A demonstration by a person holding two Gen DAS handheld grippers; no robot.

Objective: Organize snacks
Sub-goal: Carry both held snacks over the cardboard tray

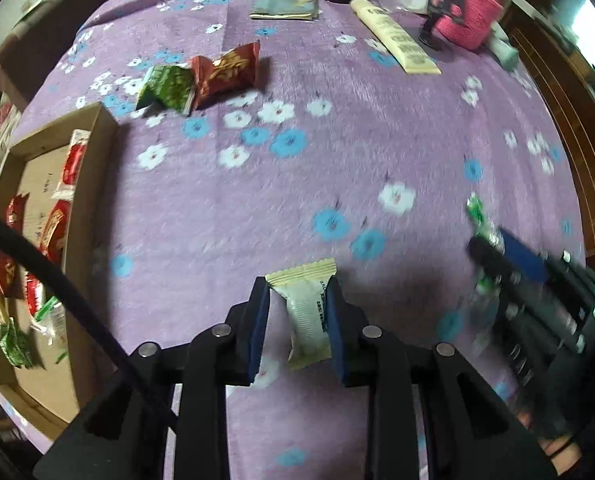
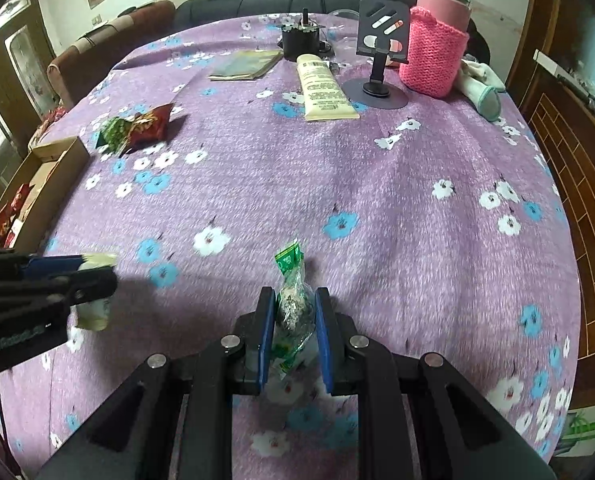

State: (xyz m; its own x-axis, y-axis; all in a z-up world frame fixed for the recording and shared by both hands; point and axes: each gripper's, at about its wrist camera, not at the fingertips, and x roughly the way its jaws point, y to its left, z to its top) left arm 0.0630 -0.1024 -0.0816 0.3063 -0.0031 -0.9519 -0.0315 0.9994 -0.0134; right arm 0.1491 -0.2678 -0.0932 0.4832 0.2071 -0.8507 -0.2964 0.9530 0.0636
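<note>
On the purple floral table (image 1: 377,140), the box (image 1: 97,184) lies to your left gripper's (image 1: 297,320) left; it clamps a pale packet (image 1: 307,312), seemingly lengthwise, nearer than the right gripper (image 2: 295,328) clamping a green packet (image 2: 291,304).

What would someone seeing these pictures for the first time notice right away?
Each gripper is clamped on a snack above the purple flowered tablecloth: the left gripper holds a cream-white wrapped bar, the right gripper a clear green-printed packet. At the table's left edge sits a brown cardboard box already holding red and green snacks.
</note>
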